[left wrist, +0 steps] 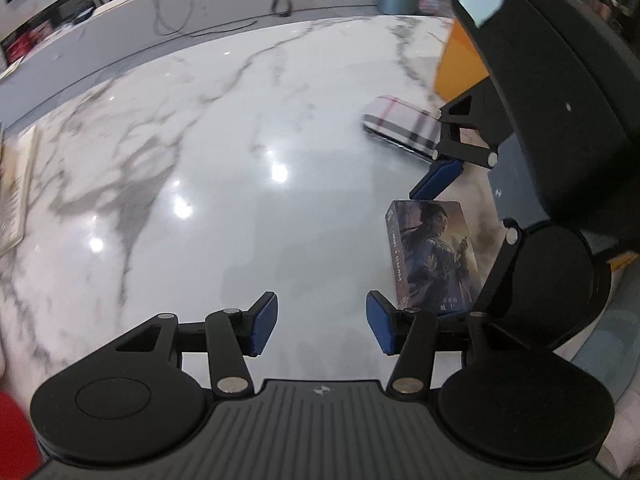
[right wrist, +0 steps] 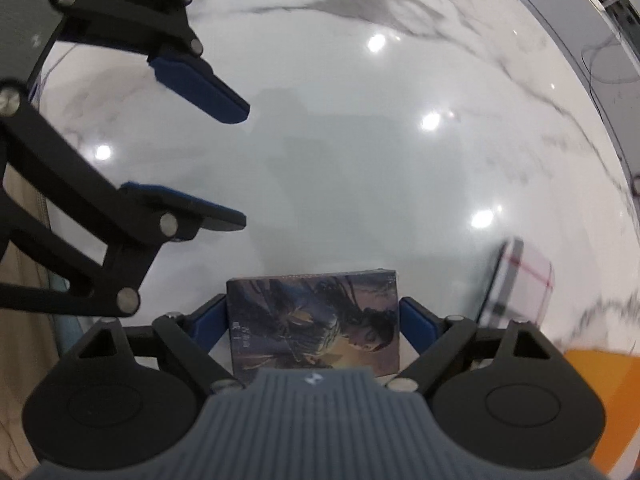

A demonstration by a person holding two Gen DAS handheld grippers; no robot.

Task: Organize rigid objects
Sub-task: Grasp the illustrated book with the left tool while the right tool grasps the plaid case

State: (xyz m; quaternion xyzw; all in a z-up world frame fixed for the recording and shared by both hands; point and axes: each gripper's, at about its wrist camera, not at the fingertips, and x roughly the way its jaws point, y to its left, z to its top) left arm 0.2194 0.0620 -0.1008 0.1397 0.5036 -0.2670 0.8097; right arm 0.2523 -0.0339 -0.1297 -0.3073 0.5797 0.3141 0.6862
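A flat illustrated box (right wrist: pixel 314 322) with a painted figure lies on the white marble table (right wrist: pixel 360 160), between the blue pads of my right gripper (right wrist: pixel 314 326). The pads stand beside its two short ends with small gaps, so the gripper is open around it. In the left wrist view the same box (left wrist: pixel 434 260) lies to the right of my left gripper (left wrist: pixel 322 322), which is open and empty just above the table. The right gripper (left wrist: pixel 460 236) shows there from the side, over the box. The left gripper (right wrist: pixel 242 164) shows at the left of the right wrist view.
A plaid checked case (left wrist: pixel 400 126) lies farther back on the table; it also shows at the right of the right wrist view (right wrist: pixel 520 280). An orange object (left wrist: pixel 458 64) stands behind it. A light book or board (left wrist: pixel 16 188) lies at the table's left edge.
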